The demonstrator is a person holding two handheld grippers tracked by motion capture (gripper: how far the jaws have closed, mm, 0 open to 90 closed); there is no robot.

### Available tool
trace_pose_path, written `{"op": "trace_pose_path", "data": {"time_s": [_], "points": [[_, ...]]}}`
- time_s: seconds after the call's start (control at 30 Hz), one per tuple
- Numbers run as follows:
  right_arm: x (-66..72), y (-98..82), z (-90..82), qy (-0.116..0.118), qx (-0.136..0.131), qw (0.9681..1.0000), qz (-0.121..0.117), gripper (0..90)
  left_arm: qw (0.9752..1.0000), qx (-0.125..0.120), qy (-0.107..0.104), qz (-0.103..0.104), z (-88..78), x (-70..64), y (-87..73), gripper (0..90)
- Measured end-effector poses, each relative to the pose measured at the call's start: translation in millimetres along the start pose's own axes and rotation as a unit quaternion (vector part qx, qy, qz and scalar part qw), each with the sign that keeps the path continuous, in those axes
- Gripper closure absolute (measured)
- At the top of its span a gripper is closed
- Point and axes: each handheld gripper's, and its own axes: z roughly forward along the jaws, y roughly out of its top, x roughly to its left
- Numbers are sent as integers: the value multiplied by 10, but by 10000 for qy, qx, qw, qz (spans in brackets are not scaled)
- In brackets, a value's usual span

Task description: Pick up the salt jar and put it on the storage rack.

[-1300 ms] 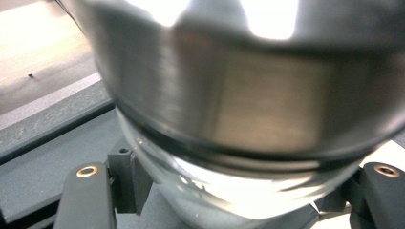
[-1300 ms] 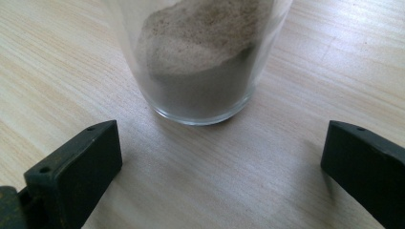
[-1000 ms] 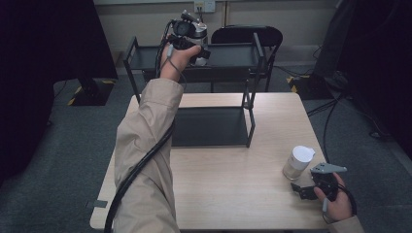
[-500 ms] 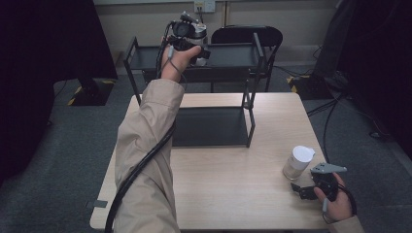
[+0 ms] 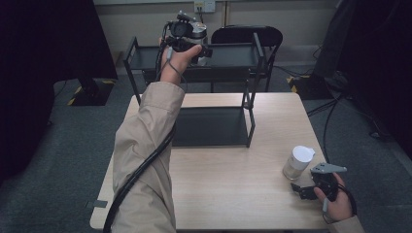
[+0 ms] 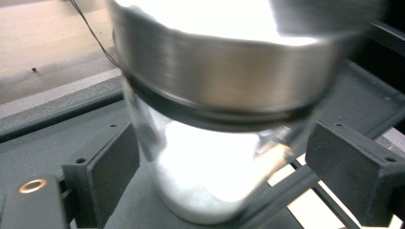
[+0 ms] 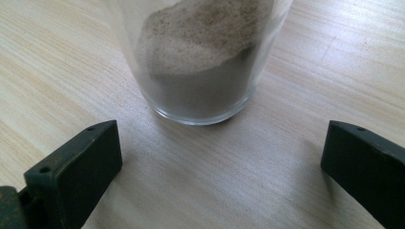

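Up at the back, the left tool (image 5: pixel 194 46) is at the top tier of the black metal shelf rack (image 5: pixel 243 53), and from above the hand (image 5: pixel 177 60) hides what's between the jaws. The left gripper view fills that in: a clear glass jar (image 6: pixel 215 143) with a brushed metal lid and white powder inside, blurred, standing on the dark shelf between the two black jaws. The jaws sit wide on either side with gaps showing, so that tool is open around the jar, not clamping it.

Down on the pale wood-grain worktop (image 5: pixel 228 189), the right tool (image 5: pixel 303 191) lies just beside a second jar (image 5: pixel 297 162), white-capped from overhead. Its own camera shows round clear glass (image 7: pixel 200 62) holding grey-brown speckled powder, jaws spread wide, not touching the glass.
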Motion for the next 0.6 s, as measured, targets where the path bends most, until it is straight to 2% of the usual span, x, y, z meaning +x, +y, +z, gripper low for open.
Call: {"op": "trace_pose_path", "data": {"time_s": [0.2,0.37,0.6], "points": [[0,-1,0,-1,-1,10000,-3,0,10000,-51,-3,-4,-77,-55,-74,69],[0,-3,1,-4,-7,10000,-13,0,9998,-194,44,-80,-173,-90,-156,48],[0,-2,1,-4,-7,10000,-12,0,9995,-316,-55,-67,-265,-134,-255,11]]}}
